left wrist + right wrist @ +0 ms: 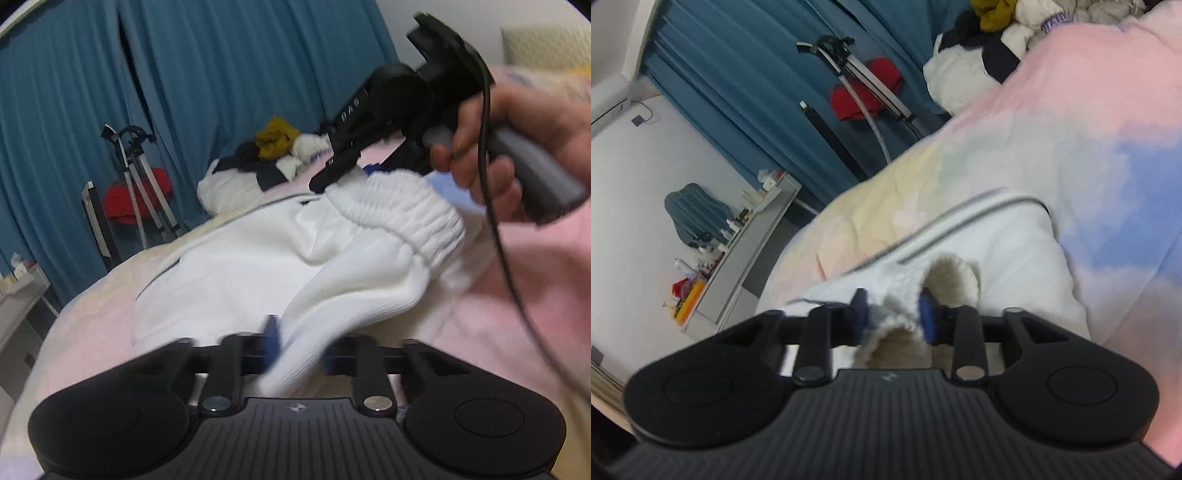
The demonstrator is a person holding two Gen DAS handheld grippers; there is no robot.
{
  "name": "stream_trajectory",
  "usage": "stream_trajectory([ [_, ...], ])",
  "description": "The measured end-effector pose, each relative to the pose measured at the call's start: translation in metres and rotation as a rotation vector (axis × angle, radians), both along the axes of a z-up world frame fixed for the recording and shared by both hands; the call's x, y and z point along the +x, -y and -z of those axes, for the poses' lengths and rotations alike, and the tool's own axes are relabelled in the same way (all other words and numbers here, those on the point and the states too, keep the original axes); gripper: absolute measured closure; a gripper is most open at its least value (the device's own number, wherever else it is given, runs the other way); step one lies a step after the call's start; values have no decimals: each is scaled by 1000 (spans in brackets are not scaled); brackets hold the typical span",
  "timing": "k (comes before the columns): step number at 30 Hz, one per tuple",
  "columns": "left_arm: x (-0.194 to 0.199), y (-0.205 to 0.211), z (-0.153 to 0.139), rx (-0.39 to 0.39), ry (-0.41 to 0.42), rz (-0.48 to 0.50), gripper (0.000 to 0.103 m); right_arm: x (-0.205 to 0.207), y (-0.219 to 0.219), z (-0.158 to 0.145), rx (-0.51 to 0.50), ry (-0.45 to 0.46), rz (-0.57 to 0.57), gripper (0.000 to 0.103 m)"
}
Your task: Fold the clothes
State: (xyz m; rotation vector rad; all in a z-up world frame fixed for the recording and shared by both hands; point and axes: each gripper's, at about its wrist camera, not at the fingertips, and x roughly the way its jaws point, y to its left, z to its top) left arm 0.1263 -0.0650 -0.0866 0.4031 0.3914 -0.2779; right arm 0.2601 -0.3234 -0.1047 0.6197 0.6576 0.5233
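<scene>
A white garment [229,266] with a ribbed elastic waistband [406,210] and thin dark piping lies on the pastel bed cover [517,280]. My left gripper [299,343] is shut on a fold of its white cloth, which runs up between the blue pads. A hand [535,122] holds my right gripper [328,177] at the far end of the waistband. In the right wrist view, my right gripper [894,314] is shut on a bunched edge of the white garment [997,251], whose fleecy inside shows between the pads.
A pile of unfolded clothes [266,158], white, dark and mustard, sits at the far end of the bed. Blue curtains [221,74] hang behind. A stand with a red item [136,192] and a cluttered shelf [750,236] are beside the bed. A black cable [495,221] trails from the right gripper.
</scene>
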Motion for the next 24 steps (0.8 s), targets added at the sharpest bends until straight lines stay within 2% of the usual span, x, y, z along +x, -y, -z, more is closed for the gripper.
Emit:
stream_trajectory([
  [4,-10,13,-40,-108,104,9,94,2,9,-34,46,91,30,81],
  [6,-6,20,-53,-152,110,38,94,6,17,-54,51,148,45,82],
  [9,5,37,-49,-168,77,94,94,12,36,-64,54,184,76,84],
  [11,13,50,-35,-128,33,131,93,18,49,-56,15,187,104,85],
  [15,32,63,6,-77,-99,154,90,33,67,1,-76,48,145,86],
  [16,33,63,12,-68,-102,158,90,36,69,15,-97,17,143,86],
  [18,33,60,11,-79,-97,168,88,40,74,35,-67,-13,148,86],
  [21,27,57,7,-109,-98,179,81,41,77,36,-30,-23,157,85],
  [22,26,54,6,-110,-104,180,75,39,76,32,-43,-12,158,85],
  [23,27,51,5,-110,-111,180,62,36,75,28,-57,1,161,84],
  [24,27,47,4,-111,-118,181,57,29,74,24,-70,13,166,82],
])
